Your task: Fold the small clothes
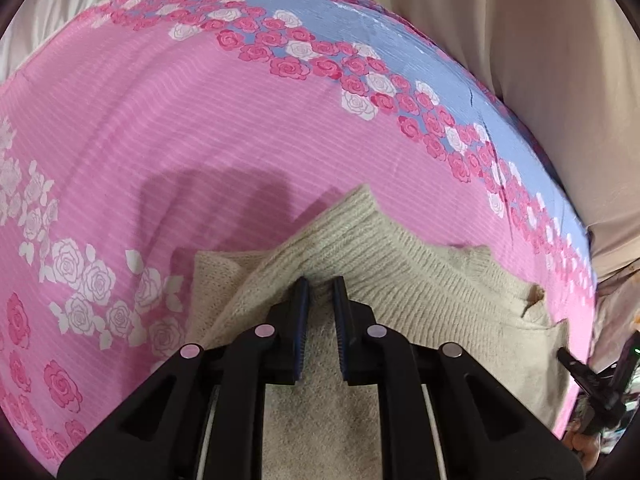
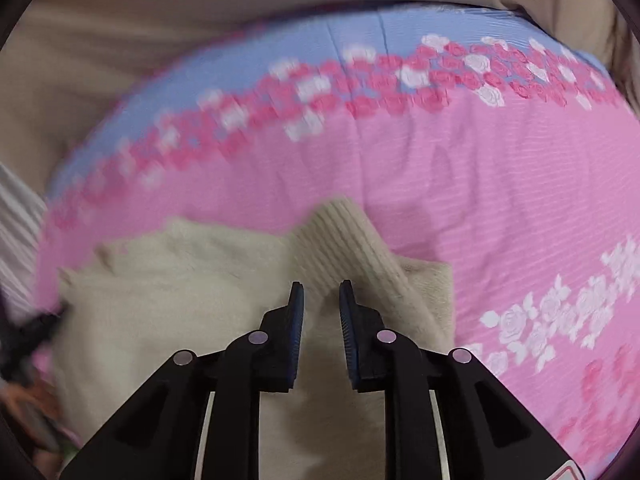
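Beige knitted sweater point(image 1: 420, 280) lies on a bed covered by a pink sheet with rose print and a blue border band point(image 1: 180, 128). The garment sits at the near part of the bed, directly under both grippers.

Left wrist view: knit looks fuzzy, with a ribbed band running across it and rising to a pointed peak toward the far side. A flatter, softer layer of the same knit shows beneath at the left, its corner sticking out onto the pink. Right edge of the sweater is uneven, with a small notch. Left gripper point(image 1: 320, 286) has a narrow gap between its blue-padded fingers point(image 1: 301, 304); a ridge of the ribbed knit rises into that gap, pinched between the pads.

Right wrist view (blurred, especially the left half): sweater point(image 2: 180, 280) spreads broad and pale to the left; a ribbed section point(image 2: 348, 240) stands up in a fold at the middle, tip pointing away. A plain layer extends right of it with a squared corner. Right gripper point(image 2: 322, 294) is parted, fingers on either side of the fold's base; whether the pads actually touch the knit I cannot tell.

Beige fabric point(image 1: 540, 60) lies beyond the bed's blue edge.
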The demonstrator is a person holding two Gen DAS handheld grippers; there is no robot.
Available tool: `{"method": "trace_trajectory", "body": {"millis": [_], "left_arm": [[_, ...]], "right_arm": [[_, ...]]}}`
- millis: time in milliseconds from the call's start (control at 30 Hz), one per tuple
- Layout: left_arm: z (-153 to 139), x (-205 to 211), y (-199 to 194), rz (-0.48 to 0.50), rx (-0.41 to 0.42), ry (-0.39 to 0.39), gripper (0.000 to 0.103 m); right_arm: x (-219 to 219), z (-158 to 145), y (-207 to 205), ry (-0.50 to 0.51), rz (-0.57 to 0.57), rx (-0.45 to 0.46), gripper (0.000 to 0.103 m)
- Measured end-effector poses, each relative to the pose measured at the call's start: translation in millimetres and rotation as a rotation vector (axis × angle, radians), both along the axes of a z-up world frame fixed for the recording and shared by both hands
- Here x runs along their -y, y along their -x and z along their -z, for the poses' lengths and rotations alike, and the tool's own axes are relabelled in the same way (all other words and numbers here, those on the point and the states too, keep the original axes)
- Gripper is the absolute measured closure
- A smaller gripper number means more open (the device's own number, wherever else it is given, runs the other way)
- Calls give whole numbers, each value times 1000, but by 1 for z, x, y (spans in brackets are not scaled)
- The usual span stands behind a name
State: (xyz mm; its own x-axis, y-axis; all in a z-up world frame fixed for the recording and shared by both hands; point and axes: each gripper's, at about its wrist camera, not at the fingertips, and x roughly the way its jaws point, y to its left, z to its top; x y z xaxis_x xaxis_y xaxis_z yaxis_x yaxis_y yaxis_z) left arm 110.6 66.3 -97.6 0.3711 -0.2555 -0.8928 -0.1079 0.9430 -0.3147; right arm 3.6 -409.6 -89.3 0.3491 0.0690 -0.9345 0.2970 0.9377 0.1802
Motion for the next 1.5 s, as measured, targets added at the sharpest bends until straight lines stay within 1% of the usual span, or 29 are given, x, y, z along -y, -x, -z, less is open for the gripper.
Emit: {"method": "trace_trajectory", "body": {"millis": [67, 133, 167, 233, 300, 367, 400, 500, 533, 567, 633, 667, 700, 800, 900, 967, 1000, 1033, 1067, 1100, 1167, 1233, 1267, 1300, 1333, 1400, 1433, 1467, 1500], "left_arm": [[-3, 5, -1, 20, -2, -34, 90], [-12, 6, 3, 31, 4, -48, 90], [-19, 6, 7, 33, 19, -42, 90], [-24, 3, 13, 19, 24, -26, 86], [-24, 0, 22, 2, 9, 3, 84], [-18, -1, 29, -6, -12, 20, 84], [-16, 0, 30, -10, -13, 11, 84], [-12, 1, 32, -8, -14, -3, 84], [-13, 2, 32, -5, -15, -4, 84], [-15, 2, 31, -2, -18, -5, 84], [-20, 1, 31, -2, -16, 2, 83], [-23, 0, 31, -6, -10, 0, 83], [-24, 0, 31, -8, -9, -5, 81], [-23, 0, 29, -9, -17, -8, 80], [-21, 2, 28, -3, -22, -20, 80], [-19, 4, 28, 0, -25, -27, 80], [-19, 4, 27, 1, -27, -30, 80], [-18, 4, 27, 2, -28, -30, 80], [-18, 4, 28, 1, -28, -29, 80], [-18, 4, 28, 0, -28, -27, 80], [-21, 1, 29, -7, -21, -11, 80], [-25, -1, 30, -13, 2, 14, 79], [-27, -3, 30, -15, 14, 27, 74], [-28, -4, 29, -18, 24, 33, 62], [-29, -4, 26, -21, 34, 34, 57], [-29, -3, 15, -3, 39, 37, 33], [-28, -1, 9, 15, 46, 37, 28], [-26, 3, 0, 32, 66, -1, 26], [-24, 6, -5, 44, 72, -31, 26]], "right_arm": [[13, -6, 4, -83, 70, 12, 88], [15, -24, 11, -82, 84, 46, 82], [14, -35, 16, -70, 71, 69, 79], [12, -49, 29, -91, 64, 107, 79], [8, -54, 38, -106, 48, 121, 79], [0, -48, 41, -97, 24, 99, 79], [-4, -41, 41, -86, 15, 80, 79], [-4, -9, 39, -11, 26, -21, 80], [-2, -7, 42, -31, 41, -14, 80], [1, -13, 44, -51, 60, 1, 79], [2, -27, 43, -56, 63, 34, 72], [2, -33, 40, -36, 55, 48, 58], [3, -38, 36, -10, 45, 61, 49], [10, -37, 18, 24, 29, 63, 48], [12, -19, 2, 20, 27, 12, 48], [8, -7, -5, 24, 2, -23, 49], [4, -5, -6, 35, -14, -24, 62], [1, -6, -6, 35, -29, -20, 72], [0, -11, -6, 22, -30, -7, 86], [2, -19, -4, 15, -17, 19, 89], [11, -32, 0, -27, 20, 72, 89], [19, -29, 2, -86, 27, 75, 88], [19, -24, 1, -98, 20, 55, 82], [19, -18, 0, -93, 16, 34, 80], [20, -13, 0, -91, 13, 20, 77], [19, -9, -3, -112, 6, 24, 63], [18, -8, -5, -121, 9, 27, 59], [16, -7, -8, -124, 10, 30, 58], [15, -7, -9, -119, 9, 31, 58]]}}
